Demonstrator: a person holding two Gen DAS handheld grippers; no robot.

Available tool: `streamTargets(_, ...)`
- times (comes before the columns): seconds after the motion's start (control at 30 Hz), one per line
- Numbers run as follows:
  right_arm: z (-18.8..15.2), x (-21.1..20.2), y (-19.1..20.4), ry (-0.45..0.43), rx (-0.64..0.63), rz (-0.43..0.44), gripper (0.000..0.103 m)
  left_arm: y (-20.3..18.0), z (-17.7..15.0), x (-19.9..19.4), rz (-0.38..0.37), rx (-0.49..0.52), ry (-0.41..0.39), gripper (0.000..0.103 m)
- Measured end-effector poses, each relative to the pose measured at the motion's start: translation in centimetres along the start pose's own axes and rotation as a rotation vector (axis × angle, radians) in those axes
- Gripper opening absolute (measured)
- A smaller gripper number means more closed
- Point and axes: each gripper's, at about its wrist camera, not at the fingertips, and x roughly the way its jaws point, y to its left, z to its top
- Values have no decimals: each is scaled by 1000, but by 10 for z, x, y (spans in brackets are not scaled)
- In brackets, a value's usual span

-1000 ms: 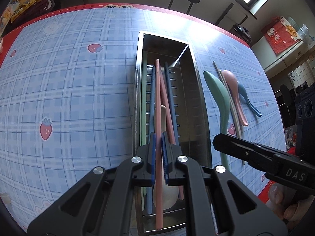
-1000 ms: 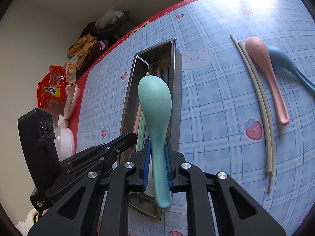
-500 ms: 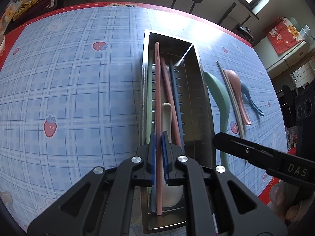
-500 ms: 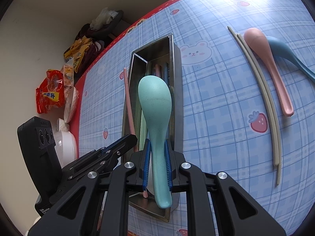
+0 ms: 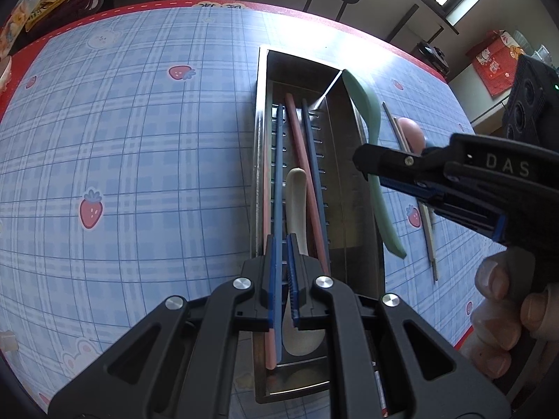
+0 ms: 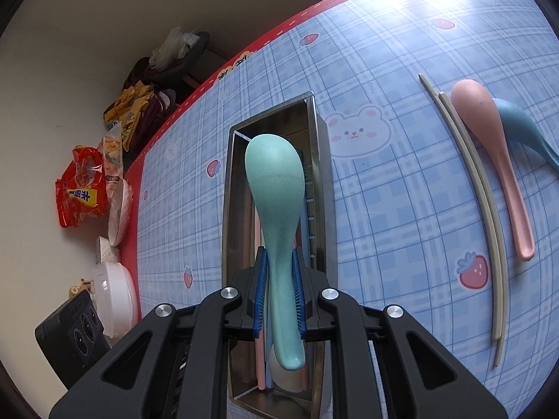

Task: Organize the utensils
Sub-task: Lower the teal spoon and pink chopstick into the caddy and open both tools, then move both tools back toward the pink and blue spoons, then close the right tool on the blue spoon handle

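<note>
- Right gripper (image 6: pixel 279 300) clamps the handle of the green spoon (image 6: pixel 276 202), holding it above the steel tray (image 6: pixel 323 181) with the bowl pointing toward the far end.
- Left gripper (image 5: pixel 282 279) is closed; a blue chopstick (image 5: pixel 278 188) runs between its blue pads, though whether they truly pinch it or just sit over it is hard to tell.
- Already lying lengthwise in the tray are pink chopsticks (image 5: pixel 300 160), a second blue chopstick (image 5: pixel 314 160) and a cream spoon (image 5: pixel 296 202).
- On the checked tablecloth (image 6: pixel 401 209), well apart from the tray, lie the pink spoon (image 6: pixel 489 160), the blue spoon (image 6: pixel 524 129) and a pair of beige chopsticks (image 6: pixel 489 216), not yet sorted.
- Risk: the green spoon hangs close to the tray's right wall in the left view; lowered off-line, its bowl could catch the rim and twist out of the grip.
- Risk: dropped from height, it may land across the chopsticks and jam crooked rather than lying flat.
- Risk: the two grippers work near each other over a narrow tray, so a sideways move could knock them together.
</note>
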Motion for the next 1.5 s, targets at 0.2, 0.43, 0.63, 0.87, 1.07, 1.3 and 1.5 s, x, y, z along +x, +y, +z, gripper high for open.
streamTargets(0.2, 22, 10, 6, -14, -28, -35, 17, 3, 1, -10, -7, 0, -19, 10)
streamTargets(0.43, 32, -13, 11, -61, -88, -15, 42, 4, 1, -21, -10, -7, -32, 25)
streamTargets(0.63, 40, -57, -13, -131, -218, -36, 42, -22, 2, -33, -18, 11, -57, 34)
streamTargets(0.87, 48, -97, -83, -159, -357, -129, 42, -71, 11, -31, -32, 69, -78, 34)
streamTargets(1.07, 48, -110, -136, -134, -434, -206, 42, -117, 14, -8, -51, 128, -48, 34)
streamTargets(1.3, 53, -100, -159, -72, -544, -218, 42, -150, 19, 29, -72, 132, 1, 34)
streamTargets(1.5, 67, -77, -160, -13, -641, -204, 42, -165, 27, 53, -55, 149, 22, 34)
